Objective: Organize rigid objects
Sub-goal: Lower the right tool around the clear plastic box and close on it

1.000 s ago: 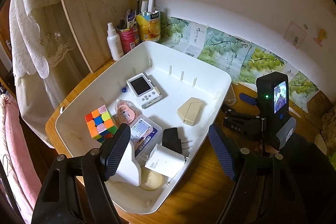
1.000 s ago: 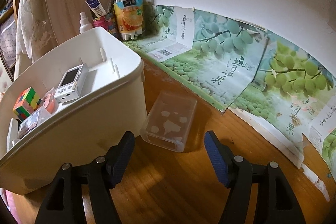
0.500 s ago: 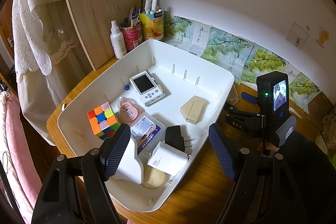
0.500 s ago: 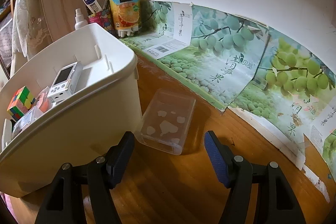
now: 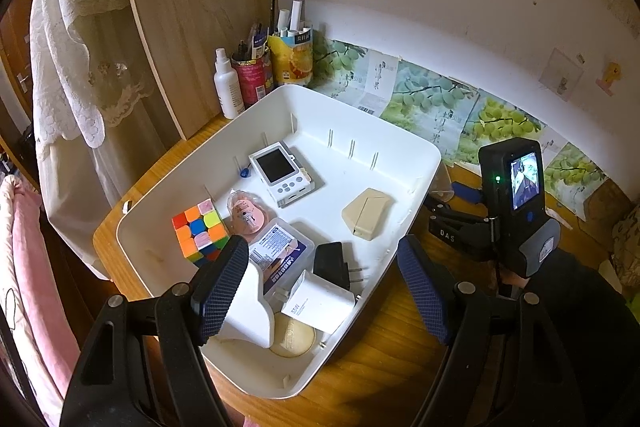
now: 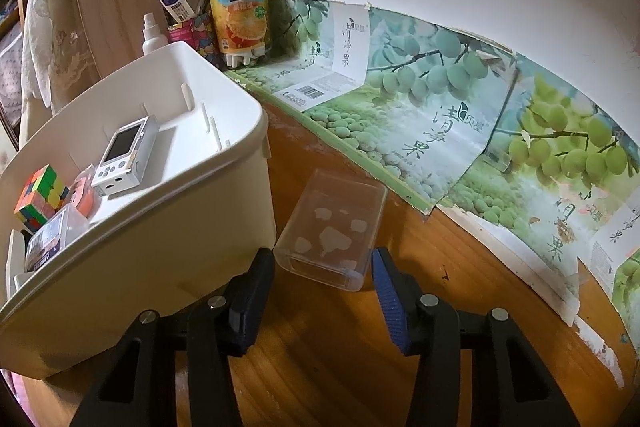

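Note:
A clear empty plastic box [image 6: 332, 227] lies on the wooden desk beside the white bin [image 6: 224, 163]. My right gripper [image 6: 322, 261] points down at the box. Its jaws are closing, with the box's near end between the fingertips and narrow gaps showing at the pads. My left gripper [image 5: 320, 247] hangs open above the bin's near corner and holds nothing. In the bin [image 5: 400, 143] lie a colour cube [image 5: 198, 233], a white handheld device [image 5: 280, 173], a beige box [image 5: 366, 213], a black charger [image 5: 330, 263], a white charger [image 5: 318, 307] and a labelled clear case [image 5: 280, 251].
Pen holders [image 6: 240, 19] and a white spray bottle [image 5: 228, 87] stand in the back corner against a wooden panel. Green fruit-print sheets [image 6: 440, 115] line the wall's foot. A lace curtain [image 5: 68, 67] hangs at the left. Bare desk wood [image 6: 460, 287] shows right of the clear box.
The right gripper's fingers have drawn inward around the near end of the clear box, which now sits a little closer. The left gripper and the bin's contents look unchanged.

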Demonstrator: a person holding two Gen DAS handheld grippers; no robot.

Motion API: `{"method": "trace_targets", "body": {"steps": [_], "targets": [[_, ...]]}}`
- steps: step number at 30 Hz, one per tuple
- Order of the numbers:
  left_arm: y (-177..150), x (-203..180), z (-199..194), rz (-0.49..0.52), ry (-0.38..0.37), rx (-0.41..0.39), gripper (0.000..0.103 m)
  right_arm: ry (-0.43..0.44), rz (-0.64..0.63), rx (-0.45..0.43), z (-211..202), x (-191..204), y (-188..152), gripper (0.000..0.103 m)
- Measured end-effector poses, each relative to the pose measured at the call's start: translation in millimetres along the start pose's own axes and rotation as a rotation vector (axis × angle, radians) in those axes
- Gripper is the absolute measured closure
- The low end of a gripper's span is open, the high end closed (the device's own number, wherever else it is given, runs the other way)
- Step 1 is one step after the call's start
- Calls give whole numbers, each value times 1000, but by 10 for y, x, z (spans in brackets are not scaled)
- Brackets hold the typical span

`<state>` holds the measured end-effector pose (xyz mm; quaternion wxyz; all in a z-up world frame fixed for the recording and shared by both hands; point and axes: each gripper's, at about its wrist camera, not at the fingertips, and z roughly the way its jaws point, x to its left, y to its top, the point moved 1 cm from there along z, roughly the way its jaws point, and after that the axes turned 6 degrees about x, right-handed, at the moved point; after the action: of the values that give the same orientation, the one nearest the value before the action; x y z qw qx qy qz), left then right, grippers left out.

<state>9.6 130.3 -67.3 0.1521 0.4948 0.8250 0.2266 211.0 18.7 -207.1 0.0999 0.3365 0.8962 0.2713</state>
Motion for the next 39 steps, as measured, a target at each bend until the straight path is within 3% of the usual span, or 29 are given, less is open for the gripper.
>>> {"method": "trace_targets", "body": {"steps": [7, 9, 10, 20, 25, 27, 29, 34, 39], "targets": [[-38, -5, -82, 3, -17, -15, 23, -33, 4, 20, -79, -16, -59, 53], [-54, -8, -112, 6, -24, -21, 23, -47, 13, 26, -125, -37, -85, 90], [-60, -8, -128, 8, -28, -25, 23, -56, 24, 41, -134, -56, -98, 95], [-73, 20, -257, 16, -63, -46, 23, -36, 139, 54, -394, -189, -285, 95], [-72, 27, -266, 16, -66, -48, 23, 1, 211, 40, -449, -251, -280, 91], [-65, 42, -260, 10, -61, -46, 23, 20, 234, 37, -446, -270, -266, 80], [-58, 66, -253, 4, -55, -43, 23, 43, 252, 26, -437, -287, -241, 56], [-59, 85, -224, 7, -43, -29, 23, 63, 237, 5, -414, -274, -172, 44], [-83, 106, -183, 8, -29, -8, 23, 66, 137, -8, -372, -264, -51, 41]]}}
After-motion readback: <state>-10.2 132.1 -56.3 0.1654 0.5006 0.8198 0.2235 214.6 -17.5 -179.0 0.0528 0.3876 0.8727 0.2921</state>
